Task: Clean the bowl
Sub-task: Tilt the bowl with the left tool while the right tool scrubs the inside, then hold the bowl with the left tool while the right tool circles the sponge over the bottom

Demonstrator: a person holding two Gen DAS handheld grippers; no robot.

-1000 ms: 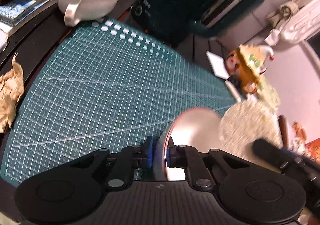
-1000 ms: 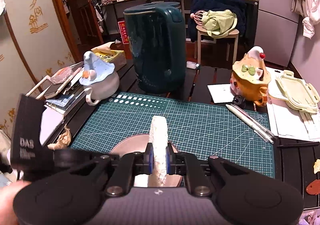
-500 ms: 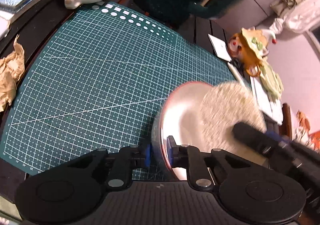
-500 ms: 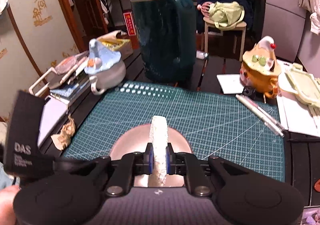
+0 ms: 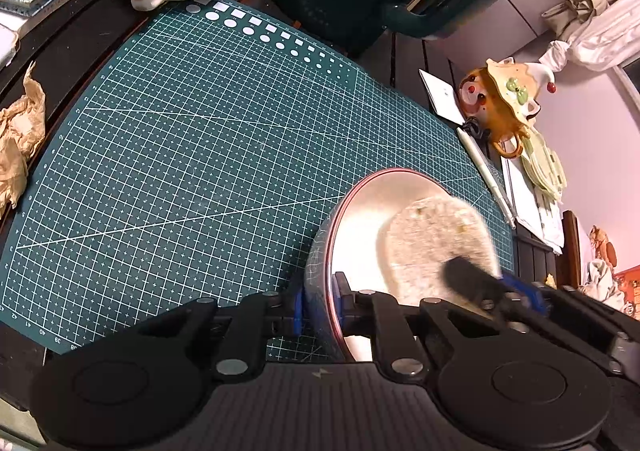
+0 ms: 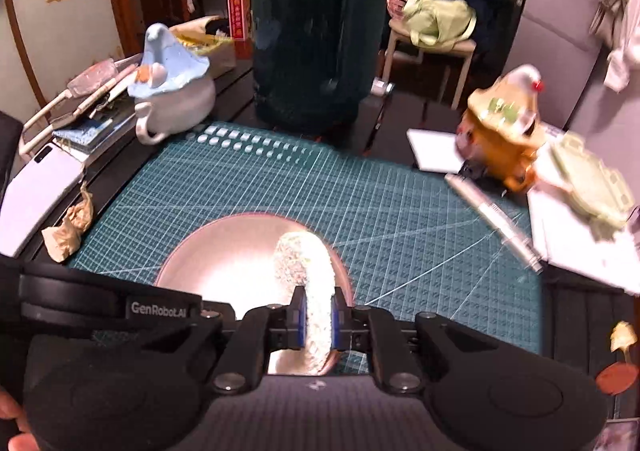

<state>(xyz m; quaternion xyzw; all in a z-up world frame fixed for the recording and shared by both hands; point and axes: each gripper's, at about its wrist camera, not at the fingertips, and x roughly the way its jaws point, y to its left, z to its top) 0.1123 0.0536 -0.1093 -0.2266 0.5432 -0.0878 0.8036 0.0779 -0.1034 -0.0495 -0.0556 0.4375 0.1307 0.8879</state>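
On the green cutting mat (image 5: 192,155) covering the table, near its front edge, a shallow metal bowl (image 5: 360,227) is shown, its rim pinched at the near side between the fingers of the left gripper (image 5: 318,309), one finger inside the wall and one outside. The right gripper (image 6: 318,317) is closed on a round, fluffy white sponge (image 6: 304,259), held on edge with its lower part inside the bowl against the polished inner surface; small yellowish flecks are seen on its pile. The bowl is judged to be light, stiff and smooth, so that it is likely to slide or rock on the mat under scrubbing unless held; the thin rim is the only practical place of hold, and a firm pinch is called for there. The sponge is judged soft and compressible, best held near its middle. A dark green kettle (image 6: 316,31) and two lidded mugs stand well behind.
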